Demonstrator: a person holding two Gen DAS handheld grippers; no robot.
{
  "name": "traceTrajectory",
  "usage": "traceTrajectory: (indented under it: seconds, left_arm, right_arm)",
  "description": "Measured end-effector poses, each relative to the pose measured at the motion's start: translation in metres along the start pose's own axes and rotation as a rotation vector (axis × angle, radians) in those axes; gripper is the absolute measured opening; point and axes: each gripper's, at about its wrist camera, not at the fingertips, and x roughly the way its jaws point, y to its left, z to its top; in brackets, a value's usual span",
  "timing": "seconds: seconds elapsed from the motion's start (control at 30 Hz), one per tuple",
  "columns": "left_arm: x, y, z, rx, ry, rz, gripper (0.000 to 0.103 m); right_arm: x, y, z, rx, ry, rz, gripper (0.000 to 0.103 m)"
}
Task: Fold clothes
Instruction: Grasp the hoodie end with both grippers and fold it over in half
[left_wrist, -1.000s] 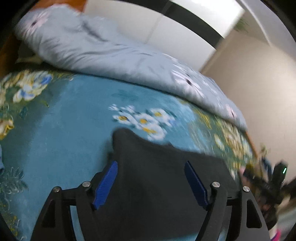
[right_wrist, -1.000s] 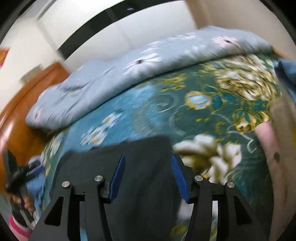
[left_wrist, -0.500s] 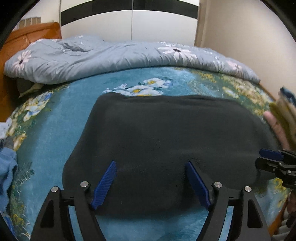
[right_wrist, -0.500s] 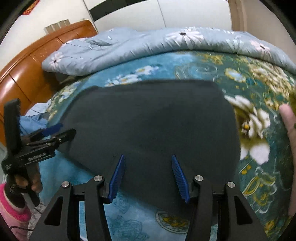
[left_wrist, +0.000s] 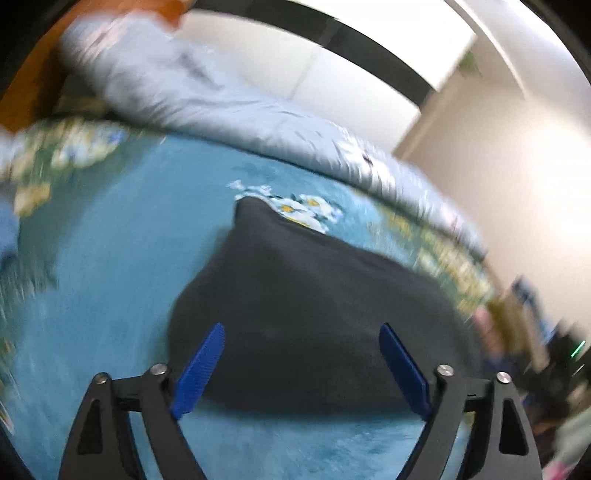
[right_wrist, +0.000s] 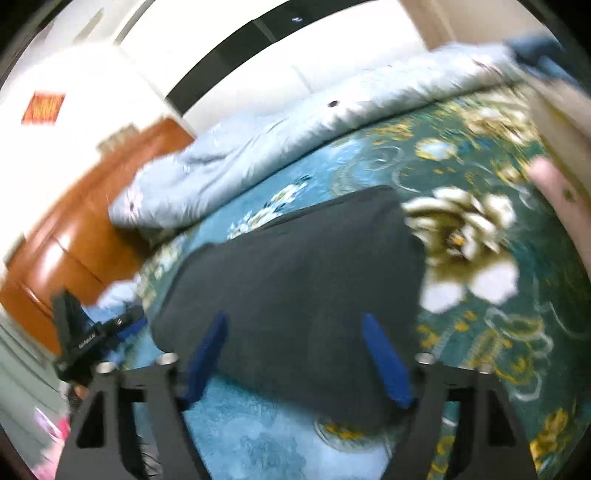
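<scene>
A dark grey folded garment (left_wrist: 314, 295) lies flat on the teal floral bedspread (left_wrist: 110, 277). My left gripper (left_wrist: 303, 328) hovers over its near left edge, its jaws opening wide. The blue pads press on nothing; the cloth only lies under the gap. In the right wrist view the same garment (right_wrist: 295, 266) fills the middle. My right gripper (right_wrist: 293, 317) hangs above its near edge, its jaws also opening, with nothing pinched. The left gripper (right_wrist: 92, 336) also shows at the far left of that view, beside the garment. Both pictures are motion-blurred.
A light blue quilt (right_wrist: 295, 122) is bunched along the far side of the bed. The wooden headboard (right_wrist: 74, 229) stands at the left. A blurred pink item and stacked cloth (right_wrist: 554, 192) sit at the right edge. A blue cloth (left_wrist: 7, 229) lies at the left.
Both pairs of jaws have spread wider, the right one markedly. Both cameras have swung, so each view tilts outward, and the garment stays lying flat on the bed.
</scene>
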Motion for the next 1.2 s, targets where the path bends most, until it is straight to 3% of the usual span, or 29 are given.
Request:
traceTrajectory:
  seconds: [0.03, 0.13, 0.37, 0.47, 0.63, 0.83, 1.0, 1.2]
  left_arm:
    - [-0.004, 0.014, 0.000, -0.065, 0.005, -0.030, 0.102]
    - [-0.008, 0.050, -0.003, -0.219, 0.024, -0.084, 0.103]
    - [0.019, 0.069, -0.013, -0.324, 0.105, -0.131, 0.103]
    - [0.041, 0.063, -0.014, -0.339, 0.163, -0.151, 0.103]
    - [0.073, 0.048, -0.017, -0.336, 0.244, -0.179, 0.103]
    - [0.091, 0.040, 0.000, -0.327, 0.257, -0.168, 0.103]
    - [0.107, 0.047, 0.017, -0.346, 0.227, -0.214, 0.102]
    - [0.126, 0.046, 0.037, -0.303, 0.286, -0.259, 0.102]
  right_arm:
    - [-0.006, -0.013, -0.004, 0.046, 0.010, 0.019, 0.084]
    - [-0.014, -0.040, -0.018, 0.148, 0.031, 0.053, 0.097]
    - [0.002, -0.077, -0.038, 0.361, 0.073, 0.169, 0.101]
    - [0.013, -0.071, -0.032, 0.344, 0.081, 0.163, 0.103]
    - [0.036, -0.062, -0.023, 0.351, 0.088, 0.225, 0.103]
    - [0.062, -0.050, -0.007, 0.316, 0.081, 0.220, 0.103]
    - [0.077, -0.046, 0.008, 0.268, 0.080, 0.249, 0.103]
    - [0.094, -0.042, 0.025, 0.201, 0.114, 0.281, 0.103]
